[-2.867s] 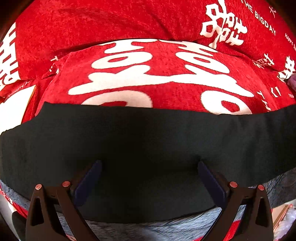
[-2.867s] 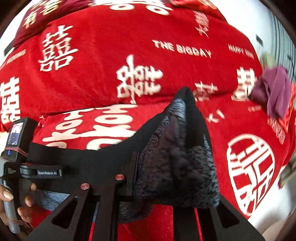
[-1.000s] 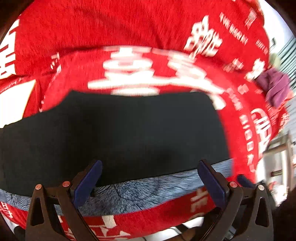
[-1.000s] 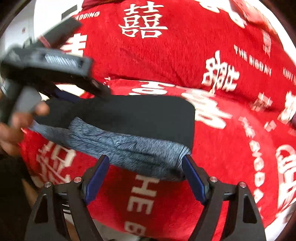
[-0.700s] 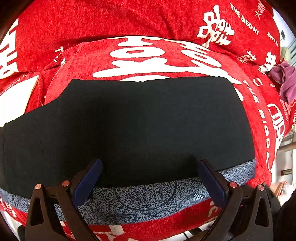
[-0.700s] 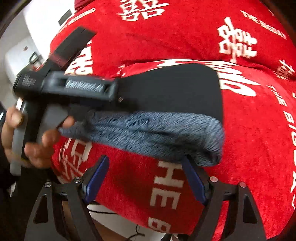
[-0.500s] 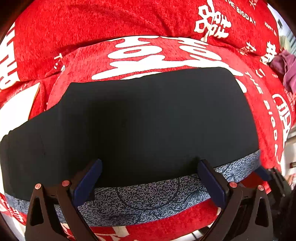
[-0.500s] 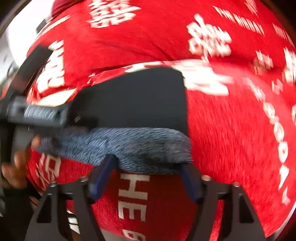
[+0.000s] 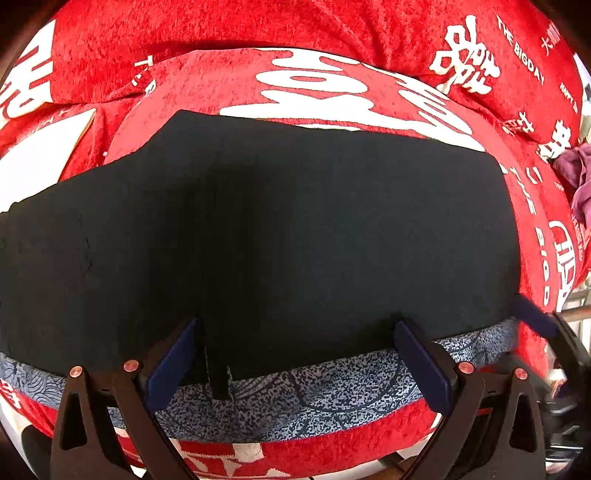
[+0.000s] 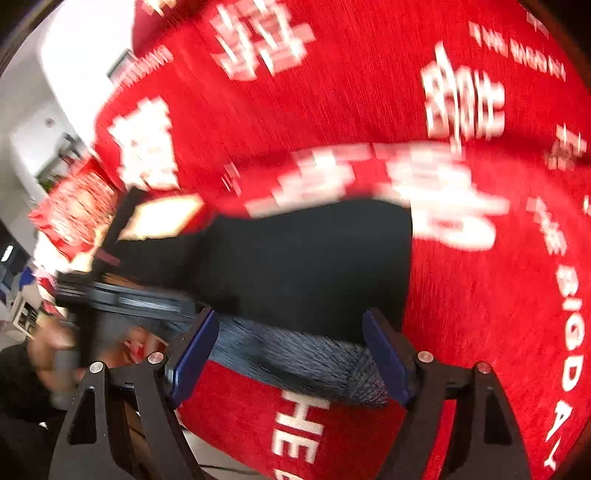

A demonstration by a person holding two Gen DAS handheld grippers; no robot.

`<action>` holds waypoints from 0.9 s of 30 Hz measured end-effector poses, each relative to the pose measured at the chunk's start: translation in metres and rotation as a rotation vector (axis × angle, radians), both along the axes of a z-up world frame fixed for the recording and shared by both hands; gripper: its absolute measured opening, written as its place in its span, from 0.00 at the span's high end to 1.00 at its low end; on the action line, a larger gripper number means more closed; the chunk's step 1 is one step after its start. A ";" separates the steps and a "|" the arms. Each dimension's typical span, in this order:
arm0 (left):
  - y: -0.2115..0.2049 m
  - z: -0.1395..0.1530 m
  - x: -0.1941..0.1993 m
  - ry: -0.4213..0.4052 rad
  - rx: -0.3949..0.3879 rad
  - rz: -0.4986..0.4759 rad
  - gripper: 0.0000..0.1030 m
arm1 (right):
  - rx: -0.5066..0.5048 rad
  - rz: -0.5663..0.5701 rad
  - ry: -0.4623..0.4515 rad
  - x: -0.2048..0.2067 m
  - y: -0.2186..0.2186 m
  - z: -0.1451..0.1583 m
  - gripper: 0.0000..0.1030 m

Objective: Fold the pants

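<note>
We're looking down on the pants (image 9: 295, 229), lying folded flat on the red cover (image 9: 229, 33) printed with white characters, black face up with a grey speckled band (image 9: 317, 391) showing along the near edge. Our left gripper (image 9: 295, 362) is hovering right over that near edge with its fingers (image 9: 170, 362) spread wide, clamping nothing; a dark drawstring (image 9: 218, 373) is dangling between them over the band. At the right rim of this view we're catching a blue-padded tip of the other tool. Our right gripper (image 10: 288, 358) is sitting at the folded end of the pants (image 10: 306, 266), and its jaws are opening, with the grey fold (image 10: 306, 362) lying between the pads but not pinched. That view is blurring, and at its left we're glimpsing the left hand (image 10: 55, 354) wrapped round its handle. A purple cloth (image 9: 576, 181) is lying well off at the far right of the cover.
</note>
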State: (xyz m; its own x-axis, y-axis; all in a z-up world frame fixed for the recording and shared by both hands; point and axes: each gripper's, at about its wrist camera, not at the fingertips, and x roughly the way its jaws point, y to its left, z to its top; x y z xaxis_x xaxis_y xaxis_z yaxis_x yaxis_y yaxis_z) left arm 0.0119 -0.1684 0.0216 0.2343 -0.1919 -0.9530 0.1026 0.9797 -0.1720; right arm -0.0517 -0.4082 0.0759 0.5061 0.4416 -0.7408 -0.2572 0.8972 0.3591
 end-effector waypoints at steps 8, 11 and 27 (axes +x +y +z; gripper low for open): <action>-0.001 -0.001 0.000 -0.024 0.012 0.026 0.00 | -0.084 0.094 0.021 0.005 0.011 -0.002 0.13; -0.001 -0.001 0.000 -0.022 0.009 0.028 0.00 | -0.101 0.129 0.021 0.036 0.012 -0.002 0.13; 0.001 -0.002 -0.001 -0.030 -0.008 0.021 0.00 | -0.094 0.095 0.116 0.089 0.016 -0.014 0.00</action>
